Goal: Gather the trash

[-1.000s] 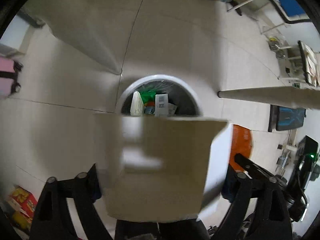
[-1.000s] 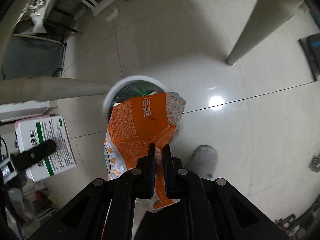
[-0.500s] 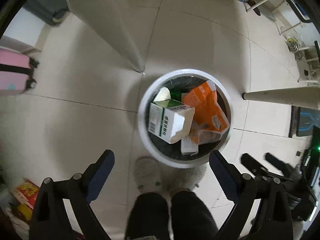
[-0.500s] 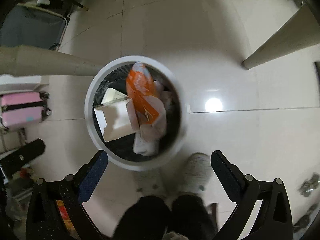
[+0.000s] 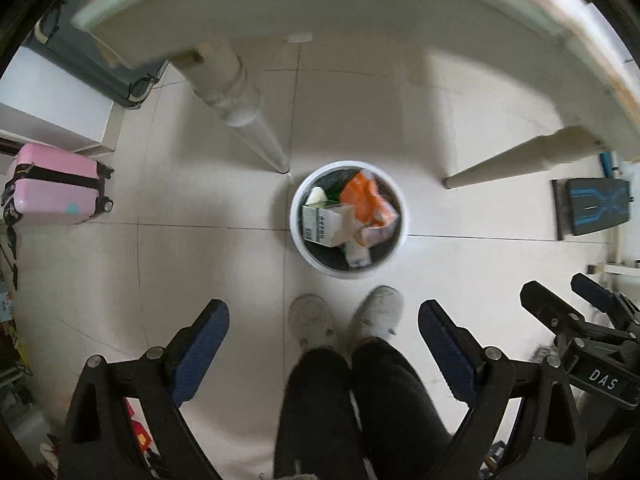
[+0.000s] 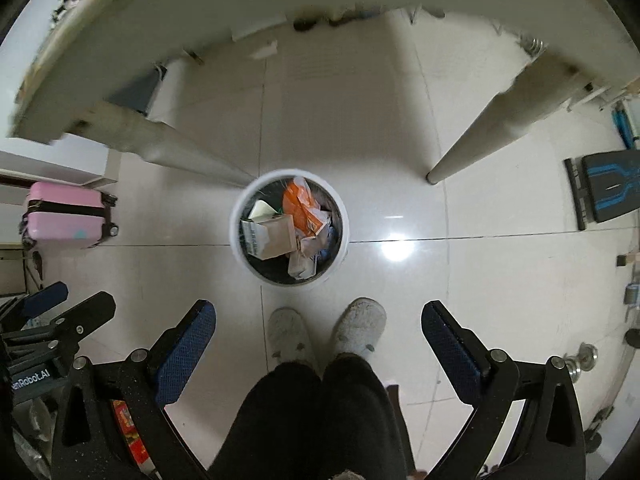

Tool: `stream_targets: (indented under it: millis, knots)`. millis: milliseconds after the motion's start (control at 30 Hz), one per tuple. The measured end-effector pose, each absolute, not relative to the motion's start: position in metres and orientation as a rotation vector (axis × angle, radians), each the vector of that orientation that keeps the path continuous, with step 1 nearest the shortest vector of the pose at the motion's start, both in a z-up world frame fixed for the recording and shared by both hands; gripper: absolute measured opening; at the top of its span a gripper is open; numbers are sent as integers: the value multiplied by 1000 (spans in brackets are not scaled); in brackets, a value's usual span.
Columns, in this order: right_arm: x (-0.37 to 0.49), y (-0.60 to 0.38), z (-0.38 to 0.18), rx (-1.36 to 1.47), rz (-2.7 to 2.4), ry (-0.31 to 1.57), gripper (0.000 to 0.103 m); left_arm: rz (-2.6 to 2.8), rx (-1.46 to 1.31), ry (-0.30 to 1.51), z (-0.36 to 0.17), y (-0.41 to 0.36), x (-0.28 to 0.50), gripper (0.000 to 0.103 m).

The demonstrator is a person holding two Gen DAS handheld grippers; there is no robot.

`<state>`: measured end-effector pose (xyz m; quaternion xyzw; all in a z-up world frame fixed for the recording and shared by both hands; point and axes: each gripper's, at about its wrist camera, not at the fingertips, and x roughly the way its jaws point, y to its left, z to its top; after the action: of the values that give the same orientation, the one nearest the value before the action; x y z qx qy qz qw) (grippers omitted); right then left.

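The left hand-held gripper (image 5: 323,334) is high above the floor (image 5: 180,192) with its two blue-padded fingers (image 5: 200,350) spread wide and nothing between them; the right hand-held gripper (image 6: 318,334) is the same, wide apart and holding nothing; each one shows at the edge of the other's view.

A round white trash bin (image 5: 297,236) stands on the floor just in front of the person's two pale fluffy slippers (image 5: 310,320); the bin sits between two cream legs of the surface (image 5: 280,8), close to the left leg (image 5: 256,128); the right leg (image 5: 520,160) is farther off.

Inside the bin lies a white box with green print (image 5: 322,226) on the left side; an orange wrapper (image 5: 366,200) lies on the right side, touching the box; a small pale wrapper (image 5: 357,254) lies at the near side, under them; the bin has a dark bag in it.

In the right view the same bin (image 6: 236,240) is seen with the box (image 6: 268,236) and the orange wrapper (image 6: 302,204) in it.

A pink suitcase (image 5: 54,190) lies on the floor far to the left; a black and blue flat thing (image 5: 592,206) lies far to the right; the person's legs in dark trousers (image 5: 352,408) are at the near edge.
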<state>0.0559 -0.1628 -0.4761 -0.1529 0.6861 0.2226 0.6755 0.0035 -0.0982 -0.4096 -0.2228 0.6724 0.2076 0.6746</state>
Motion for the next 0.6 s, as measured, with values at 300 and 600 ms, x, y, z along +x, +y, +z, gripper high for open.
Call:
stream_targets:
  millis: [300,600]
  knots:
    - [42,-189,-290,-332,552,1491,103,409,-497,1403,-260,-121,-10,97]
    - [27,-214,-155,-237,648,1427,103,322,-528,1281,-161,-133,-24,97]
